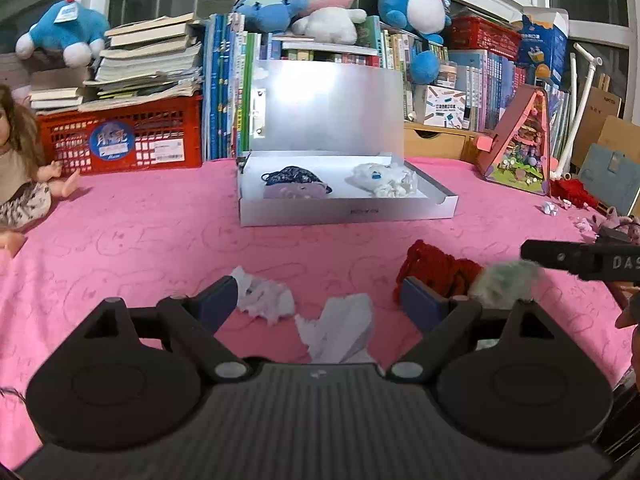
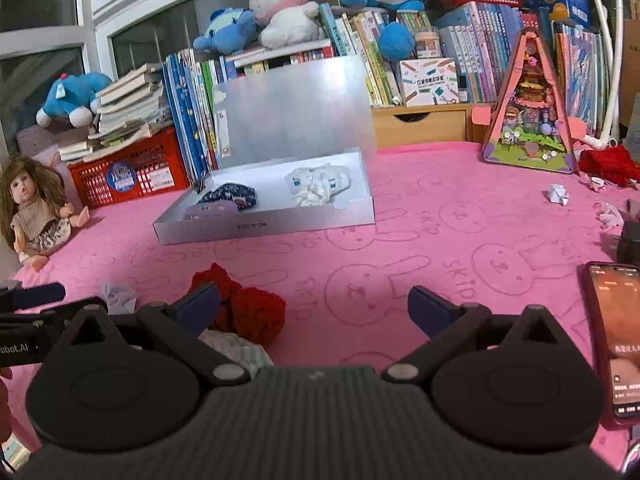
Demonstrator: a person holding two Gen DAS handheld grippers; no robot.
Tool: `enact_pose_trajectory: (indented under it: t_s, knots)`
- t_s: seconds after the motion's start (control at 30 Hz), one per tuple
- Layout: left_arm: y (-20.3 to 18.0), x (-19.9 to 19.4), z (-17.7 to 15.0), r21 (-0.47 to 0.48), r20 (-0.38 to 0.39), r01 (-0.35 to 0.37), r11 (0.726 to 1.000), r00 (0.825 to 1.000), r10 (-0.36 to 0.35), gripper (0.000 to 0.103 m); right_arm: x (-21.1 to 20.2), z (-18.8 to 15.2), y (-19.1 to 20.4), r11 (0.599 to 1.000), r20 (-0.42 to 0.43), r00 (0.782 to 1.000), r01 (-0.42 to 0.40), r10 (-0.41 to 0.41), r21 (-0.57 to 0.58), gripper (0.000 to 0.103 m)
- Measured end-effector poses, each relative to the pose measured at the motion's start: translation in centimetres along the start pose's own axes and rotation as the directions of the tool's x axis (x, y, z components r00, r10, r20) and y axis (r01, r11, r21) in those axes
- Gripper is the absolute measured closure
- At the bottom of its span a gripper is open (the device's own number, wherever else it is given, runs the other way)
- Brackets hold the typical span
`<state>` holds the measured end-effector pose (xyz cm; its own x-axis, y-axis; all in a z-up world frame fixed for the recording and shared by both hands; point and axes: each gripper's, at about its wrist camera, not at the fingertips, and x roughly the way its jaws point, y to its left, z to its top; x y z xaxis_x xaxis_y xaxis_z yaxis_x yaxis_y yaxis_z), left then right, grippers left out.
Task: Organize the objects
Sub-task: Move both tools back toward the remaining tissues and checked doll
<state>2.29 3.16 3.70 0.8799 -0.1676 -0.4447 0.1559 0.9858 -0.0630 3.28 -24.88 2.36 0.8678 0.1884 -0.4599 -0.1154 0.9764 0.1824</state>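
At lower left, the left tool (image 1: 316, 304) stands spread over crumpled white paper (image 1: 266, 296). Centre, the flat silver box (image 1: 348, 210) holds soft cloth pieces. The right tool (image 2: 314, 306) is spread too, beside fuzzy red yarn (image 2: 248, 312).

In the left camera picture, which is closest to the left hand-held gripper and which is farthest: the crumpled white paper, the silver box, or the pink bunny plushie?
From the left hand-held gripper:
1. Crumpled white paper, lying on the pink cloth right between its open fingers.
2. Silver box, open in the middle of the cloth, farther ahead.
3. Pink bunny plushie, sitting on top of the books at the back.
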Motion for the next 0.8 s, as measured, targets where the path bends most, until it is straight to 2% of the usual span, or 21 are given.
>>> enact_pose_trajectory:
  t_s: [0.2,0.5,0.8]
  knots:
    - [0.5,-0.6,-1.0,0.009,-0.016,-0.018,1.0,1.0,0.018,0.012,-0.7,-0.1,-0.4,1.0,0.014,1.0,0.017,-0.017,-0.004,0.0]
    - [0.5,-0.6,-2.5,0.025,-0.048,-0.019,1.0,0.999,0.02,0.012,-0.7,-1.7,-0.6,0.999,-0.024,0.999,0.03,-0.031,-0.028,0.0]
    - [0.0,0.0,-2.7,0.013,-0.051,0.008,1.0,0.999,-0.007,0.012,-0.9,-2.6,0.0,0.998,-0.03,0.998,-0.051,0.049,-0.036,0.0]
